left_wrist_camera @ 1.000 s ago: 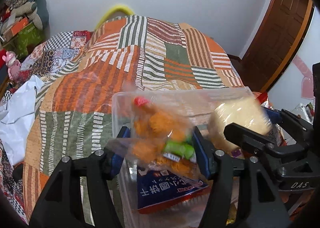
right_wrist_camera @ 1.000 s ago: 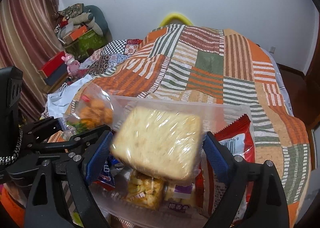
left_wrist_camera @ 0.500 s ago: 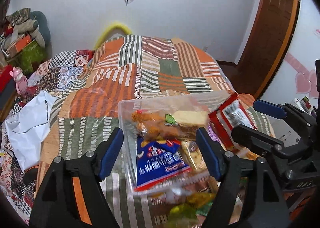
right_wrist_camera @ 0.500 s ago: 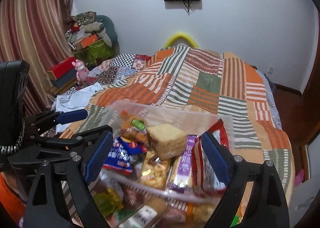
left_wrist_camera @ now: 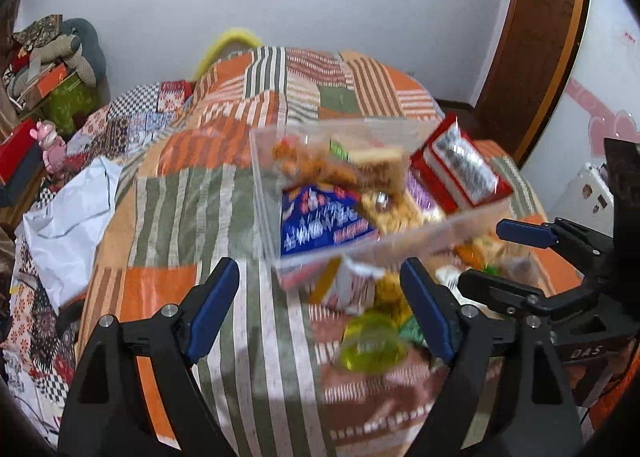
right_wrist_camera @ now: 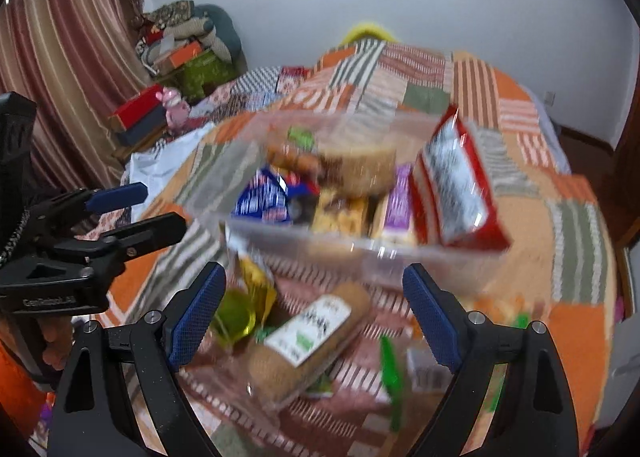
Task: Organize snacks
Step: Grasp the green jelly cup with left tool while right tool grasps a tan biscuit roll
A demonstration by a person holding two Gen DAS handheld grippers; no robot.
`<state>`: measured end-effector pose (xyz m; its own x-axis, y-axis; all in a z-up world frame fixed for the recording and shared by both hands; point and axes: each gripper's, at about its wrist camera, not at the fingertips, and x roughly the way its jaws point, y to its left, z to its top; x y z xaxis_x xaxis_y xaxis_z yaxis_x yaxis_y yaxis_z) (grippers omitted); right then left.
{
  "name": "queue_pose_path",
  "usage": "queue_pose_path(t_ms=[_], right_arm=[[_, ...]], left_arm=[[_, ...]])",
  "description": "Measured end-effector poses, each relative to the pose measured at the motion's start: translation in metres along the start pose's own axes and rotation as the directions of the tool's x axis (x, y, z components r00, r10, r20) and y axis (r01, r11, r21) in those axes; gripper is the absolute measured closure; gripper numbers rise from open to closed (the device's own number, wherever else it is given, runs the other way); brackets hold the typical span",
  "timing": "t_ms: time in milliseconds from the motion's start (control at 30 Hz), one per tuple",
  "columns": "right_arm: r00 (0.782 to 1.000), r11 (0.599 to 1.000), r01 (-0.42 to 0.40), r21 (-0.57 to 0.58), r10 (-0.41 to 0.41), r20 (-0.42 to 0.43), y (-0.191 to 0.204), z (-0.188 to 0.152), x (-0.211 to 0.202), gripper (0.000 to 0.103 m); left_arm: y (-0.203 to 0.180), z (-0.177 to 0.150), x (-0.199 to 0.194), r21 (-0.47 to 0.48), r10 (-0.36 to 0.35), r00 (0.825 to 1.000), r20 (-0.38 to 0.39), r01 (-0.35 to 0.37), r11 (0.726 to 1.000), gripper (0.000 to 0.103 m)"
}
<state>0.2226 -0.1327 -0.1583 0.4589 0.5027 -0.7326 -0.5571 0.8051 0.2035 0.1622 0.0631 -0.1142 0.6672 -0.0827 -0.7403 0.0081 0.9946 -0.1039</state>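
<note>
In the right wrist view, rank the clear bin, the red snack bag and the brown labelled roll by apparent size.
1. clear bin
2. red snack bag
3. brown labelled roll, close behind; it lies nearer the camera, so that ranking is unsure.

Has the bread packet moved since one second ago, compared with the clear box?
Yes. A second ago it was up between the right gripper's pads; now the bread packet lies inside the clear box, and the right gripper is open and empty.

Soft, even room light; snacks (right_wrist_camera: pixel 312 333) and clear box (left_wrist_camera: pixel 264 193) were motion-blurred, and fisheye edges curved into dark corners.
</note>
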Motion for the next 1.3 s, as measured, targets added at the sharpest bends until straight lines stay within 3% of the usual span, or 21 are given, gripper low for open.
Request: queue_pose_path(t_ms=[133, 433, 600, 767, 933, 1000, 1133, 1300], right_arm=[[0.999, 1.0, 0.021, -0.002, -0.021, -0.042, -0.001, -0.013, 0.01, 0.014], [0.995, 0.993, 0.1, -0.055, -0.101, -0.017, -0.01, -0.031, -0.009, 0.017], [0.991, 0.988, 0.133, -0.084, -0.133, 0.011, -0.013, -0.042, -0.021, 0.032], [0.996, 0.998, 0.058, -0.002, -0.058, 0.065, -0.021, -0.041, -0.04, 0.042], [0.996, 0.999, -0.026, 0.032, 0.023, 0.084, -0.02, -0.037, -0.044, 0.055], [0.996, 0.998, -0.046, 0.031, 0.043, 0.077, -0.018, -0.036, -0.038, 0.057], [0.999, 0.999, -0.041, 0.03, 0.041, 0.022, -0.015, -0.04, -0.016, 0.062], [0.999, 0.999, 0.037, 0.004, -0.037, -0.006, -0.017, -0.046, 0.001, 0.066]], left_arm=[[0.004, -0.019, 0.008, -0.02, -0.015, 0.999, -0.048, 0.014, 1.0, 0.02], [-0.012, -0.043, 0.021, -0.037, -0.087, 0.991, -0.102, 0.083, 0.996, 0.02], [-0.022, -0.052, 0.035, -0.02, -0.082, 0.988, -0.133, 0.08, 0.997, 0.02], [-0.029, -0.06, 0.041, -0.001, -0.066, 0.99, -0.124, 0.066, 0.998, 0.022], [-0.033, -0.061, 0.047, 0.008, -0.079, 0.989, -0.126, 0.081, 0.997, 0.042], [-0.033, -0.062, 0.049, 0.008, -0.078, 0.989, -0.122, 0.08, 0.997, 0.043], [-0.034, -0.064, 0.047, 0.026, -0.073, 0.991, -0.112, 0.076, 0.997, 0.044], [-0.031, -0.065, 0.038, 0.04, -0.068, 0.992, -0.103, 0.072, 0.997, 0.044]])
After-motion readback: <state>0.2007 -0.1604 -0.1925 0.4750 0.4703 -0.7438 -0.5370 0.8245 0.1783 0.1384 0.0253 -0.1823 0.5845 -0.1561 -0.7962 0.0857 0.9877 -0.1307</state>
